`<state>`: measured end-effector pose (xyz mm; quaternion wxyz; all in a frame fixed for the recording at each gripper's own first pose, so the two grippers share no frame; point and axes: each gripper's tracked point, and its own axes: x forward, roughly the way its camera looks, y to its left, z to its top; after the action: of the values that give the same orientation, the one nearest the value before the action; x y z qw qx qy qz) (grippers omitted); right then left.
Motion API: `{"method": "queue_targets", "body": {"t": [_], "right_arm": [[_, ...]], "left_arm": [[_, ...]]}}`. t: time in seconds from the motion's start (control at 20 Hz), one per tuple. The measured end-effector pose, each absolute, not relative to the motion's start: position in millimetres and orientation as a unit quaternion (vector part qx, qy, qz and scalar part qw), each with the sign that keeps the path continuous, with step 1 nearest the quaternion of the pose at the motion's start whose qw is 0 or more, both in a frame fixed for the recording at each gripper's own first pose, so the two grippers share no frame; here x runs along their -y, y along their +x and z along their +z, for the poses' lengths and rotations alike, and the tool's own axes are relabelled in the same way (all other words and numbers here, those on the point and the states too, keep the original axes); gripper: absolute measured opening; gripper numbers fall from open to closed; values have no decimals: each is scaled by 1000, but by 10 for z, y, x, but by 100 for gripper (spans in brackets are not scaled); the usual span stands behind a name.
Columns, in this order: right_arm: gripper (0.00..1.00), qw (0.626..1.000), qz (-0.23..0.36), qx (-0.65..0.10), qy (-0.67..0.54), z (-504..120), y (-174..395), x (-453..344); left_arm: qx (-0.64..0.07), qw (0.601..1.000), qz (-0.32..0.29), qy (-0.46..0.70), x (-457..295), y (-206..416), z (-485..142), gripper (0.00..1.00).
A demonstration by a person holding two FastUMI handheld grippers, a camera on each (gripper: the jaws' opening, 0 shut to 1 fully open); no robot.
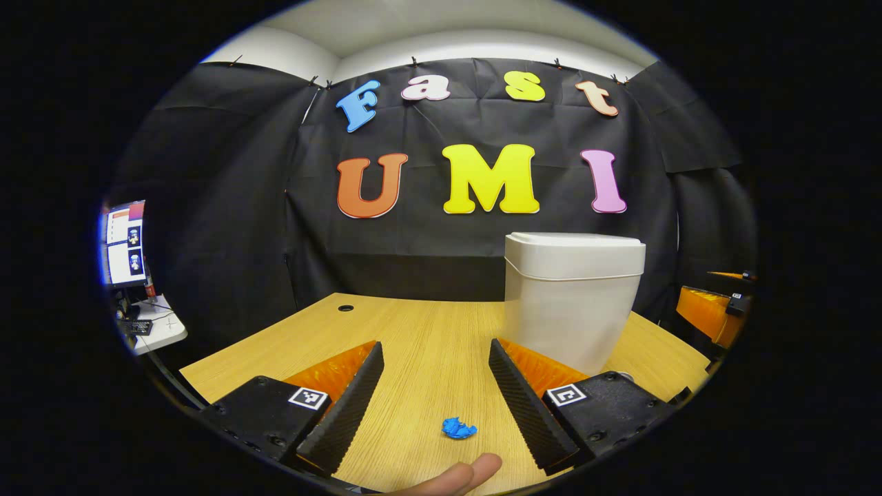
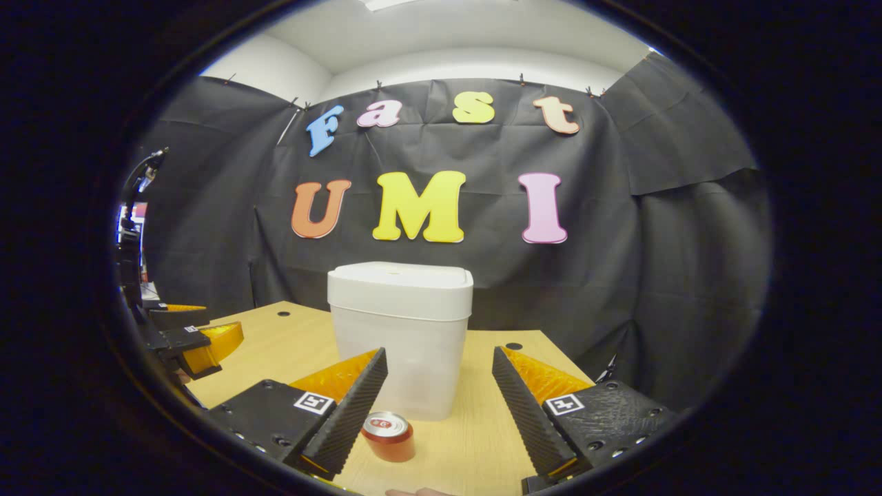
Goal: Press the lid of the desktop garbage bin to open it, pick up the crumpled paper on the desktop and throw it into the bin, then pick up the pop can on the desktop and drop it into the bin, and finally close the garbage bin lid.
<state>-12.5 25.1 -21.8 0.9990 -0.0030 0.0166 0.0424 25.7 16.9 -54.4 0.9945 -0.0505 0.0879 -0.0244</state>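
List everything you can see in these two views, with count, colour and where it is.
garbage bin: one, white, lid shut, standing on the table
crumpled paper: one, blue, on the table between the left gripper's fingers
pop can: one, red with silver top, upright before the bin
table: one, light wood
monitor: one, lit, far left on a white side desk
left gripper: open, empty
right gripper: open, empty
fingertip: one, bottom edge

No legible text or labels.
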Motion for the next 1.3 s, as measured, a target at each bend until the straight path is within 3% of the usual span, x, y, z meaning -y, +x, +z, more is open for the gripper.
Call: {"method": "queue_targets", "body": {"t": [0.45, 0.6, 0.7, 0.75, 0.85, 0.9, 0.95, 1.05, 1.3], "right_arm": [[95, 999, 35, -4, 12, -127, 3, -52], [86, 999, 40, -15, 18, -116, 136, -16], [69, 999, 32, -20, 18, -60, 241, 41], [53, 999, 33, -21, 20, -24, 288, 34], [34, 999, 36, -24, 16, 29, 370, -6], [29, 999, 32, -27, 14, 45, 412, 4], [13, 999, 40, -26, 17, 102, 441, -46], [0, 998, 55, -30, 26, 146, 477, -148], [0, 995, 87, -38, 40, 381, 640, -372]], "left_arm": [[-93, 994, -37, -44, -69, 248, -608, 99], [-99, 994, -38, -39, -30, 261, -652, 99], [-101, 993, -42, -36, 8, 263, -658, 99], [-102, 993, -42, -34, 15, 271, -662, 99], [-103, 993, -43, -30, 33, 274, -682, 99], [-105, 993, -44, -28, 44, 280, -700, 99], [-108, 993, -45, -26, 51, 286, -720, 99], [-114, 992, -46, -26, 46, 291, -760, 99], [-119, 992, -43, -27, 7, 298, -778, 99]]}}
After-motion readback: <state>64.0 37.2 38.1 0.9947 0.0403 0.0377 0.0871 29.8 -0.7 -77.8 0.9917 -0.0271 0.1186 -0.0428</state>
